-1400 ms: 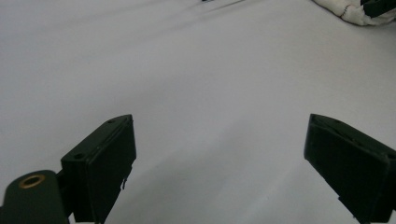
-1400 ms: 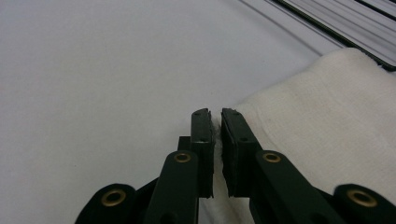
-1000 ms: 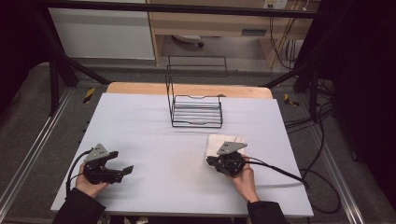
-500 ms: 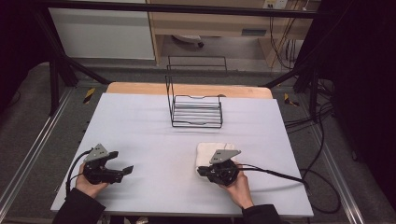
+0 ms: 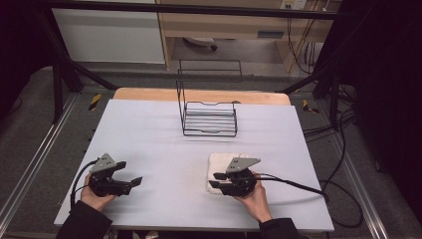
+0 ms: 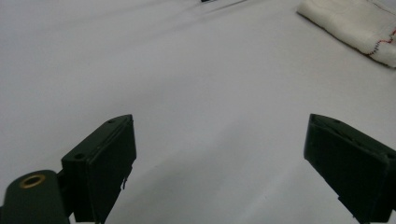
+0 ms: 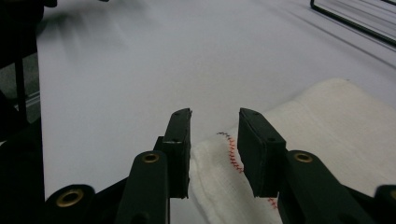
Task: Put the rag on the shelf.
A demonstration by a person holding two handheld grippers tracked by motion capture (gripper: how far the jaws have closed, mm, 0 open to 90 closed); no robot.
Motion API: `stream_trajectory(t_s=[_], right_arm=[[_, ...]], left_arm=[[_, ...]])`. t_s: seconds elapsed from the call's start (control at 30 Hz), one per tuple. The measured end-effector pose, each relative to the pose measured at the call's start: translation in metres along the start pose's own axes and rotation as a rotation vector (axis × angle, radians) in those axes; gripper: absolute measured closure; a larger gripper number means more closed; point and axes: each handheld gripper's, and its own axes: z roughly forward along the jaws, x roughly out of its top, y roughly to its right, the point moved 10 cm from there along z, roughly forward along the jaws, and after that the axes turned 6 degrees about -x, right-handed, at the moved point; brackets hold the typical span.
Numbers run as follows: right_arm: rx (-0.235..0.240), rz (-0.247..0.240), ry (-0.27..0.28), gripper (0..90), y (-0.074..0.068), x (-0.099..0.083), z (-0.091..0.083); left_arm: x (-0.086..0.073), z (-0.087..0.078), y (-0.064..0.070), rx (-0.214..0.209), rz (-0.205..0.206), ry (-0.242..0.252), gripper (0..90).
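White cotton is what we are working with: a folded towel (image 5: 221,169) with red stitching along its hem lies on the pale table (image 5: 149,139), near the front edge and right of centre. Over the last second we have dragged it leftward; a second ago it sat farther right under our right gripper (image 5: 215,180), half a second ago it was partway across, and now it lies closer to the middle of the table, with the gripper having travelled along with it. In the right gripper view the right gripper (image 7: 214,140) has its jaws narrowed around the stitched corner of the towel (image 7: 299,154), the cloth bunched between them, so we judge it is pinching that corner, though a sliver of gap shows at the tips. Our left gripper (image 5: 130,181) has stayed put at the near left, resting on the table, and in the left gripper view its jaws stand wide apart over bare surface, holding nothing, with the towel (image 6: 355,23) well off at the far right. The black wire rack (image 5: 209,112) at the far middle is unchanged. We read the shift as bringing the towel within reach of both hands, probably for unfolding or refolding.
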Motion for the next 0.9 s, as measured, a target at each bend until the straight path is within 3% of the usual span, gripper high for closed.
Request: stream_trajectory(t_s=[0.2, 0.57, 0.73, 0.9], right_arm=[[-0.044, 0.085, 0.006, 47.4, 0.023, -0.005, -0.012], [-0.162, 0.19, -0.001, 14.1, 0.067, -0.026, -0.031], [-0.2, 0.211, -0.041, 7.7, 0.082, -0.036, -0.035], [-0.226, 0.242, -0.031, 4.6, 0.091, -0.039, -0.041]], left_arm=[[0.0, 0.001, 0.0, 0.001, -0.002, -0.002, 9.4], [0.001, 0.007, 0.001, 0.004, -0.008, -0.014, 9.4], [0.003, 0.011, 0.005, 0.002, -0.004, -0.018, 9.8], [0.005, 0.014, 0.009, -0.003, -0.008, -0.021, 9.9]])
